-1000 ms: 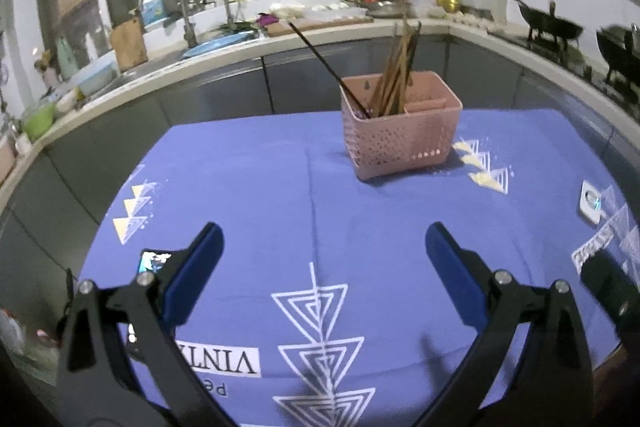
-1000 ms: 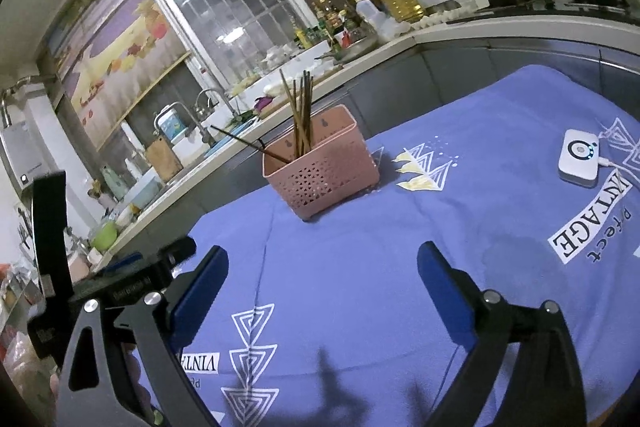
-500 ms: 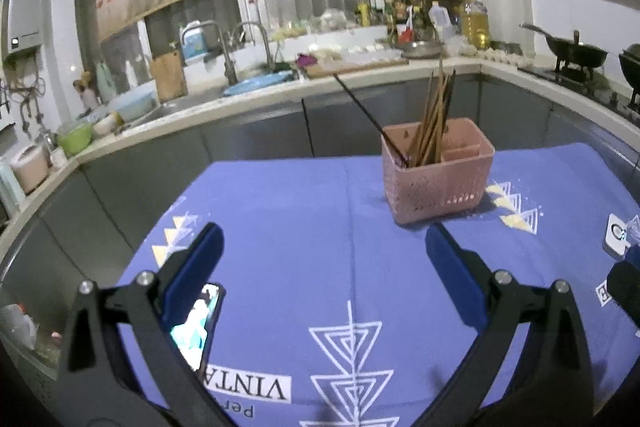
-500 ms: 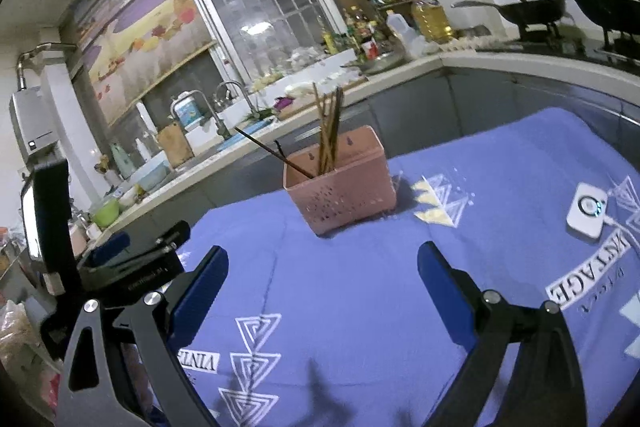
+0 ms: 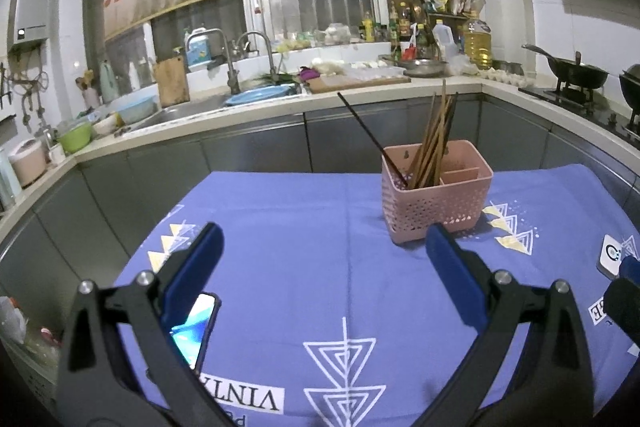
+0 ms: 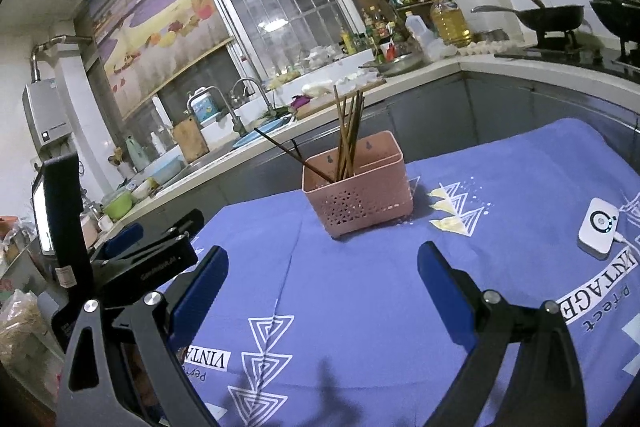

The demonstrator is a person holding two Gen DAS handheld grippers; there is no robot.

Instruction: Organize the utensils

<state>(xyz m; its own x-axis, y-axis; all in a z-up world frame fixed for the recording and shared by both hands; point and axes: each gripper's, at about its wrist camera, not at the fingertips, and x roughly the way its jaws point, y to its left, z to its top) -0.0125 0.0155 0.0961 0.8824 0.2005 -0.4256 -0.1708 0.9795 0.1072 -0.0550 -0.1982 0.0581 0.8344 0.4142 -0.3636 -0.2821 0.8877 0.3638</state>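
Observation:
A pink perforated utensil basket [image 5: 436, 203] stands on the blue tablecloth [image 5: 304, 235], toward the far side; it also shows in the right wrist view [image 6: 360, 201]. Several brown chopsticks [image 5: 434, 143] stand in its left compartment, and one dark chopstick [image 5: 370, 137] leans out to the left. The right compartment looks empty. My left gripper [image 5: 324, 255] is open and empty, well short of the basket. My right gripper [image 6: 322, 275] is open and empty, also short of the basket.
A phone [image 5: 194, 327] with a lit screen lies on the cloth under the left finger. A white round-button device [image 6: 598, 227] lies at the right. The left gripper's body [image 6: 132, 263] shows at left in the right wrist view. Kitchen counters [image 5: 240, 111] ring the table.
Both grippers have tilted up and drawn back; the basket now sits lower and nearer mid-frame. Both jaws stay open and empty. The phone has come into fuller view.

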